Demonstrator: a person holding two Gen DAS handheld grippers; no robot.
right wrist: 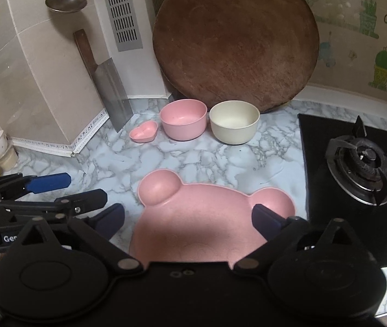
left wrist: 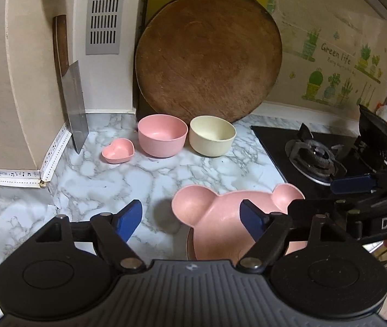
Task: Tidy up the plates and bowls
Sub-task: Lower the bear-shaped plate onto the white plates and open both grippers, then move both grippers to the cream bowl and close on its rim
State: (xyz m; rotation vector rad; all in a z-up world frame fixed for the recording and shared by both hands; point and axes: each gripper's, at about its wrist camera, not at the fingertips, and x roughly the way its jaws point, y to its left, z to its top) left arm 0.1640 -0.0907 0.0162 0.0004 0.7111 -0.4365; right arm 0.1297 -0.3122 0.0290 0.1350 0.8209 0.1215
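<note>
Though seemingly empty, both hand-held grippers (left wrist: 190,219) (right wrist: 188,219) wide.

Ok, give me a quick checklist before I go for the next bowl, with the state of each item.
1. Left gripper open with nothing between its fingers: ok.
2. Right gripper open and pressing on nothing: ok.
3. Bear-shaped pink plate lying flat on the marble counter: ok.
4. Pink bowl, cream bowl and heart dish upright in a row, each apart from the next: ok.
5. Cleaver leaning near the heart dish, clear of a reach there: cannot tell.
6. Bowls empty: ok.
</note>
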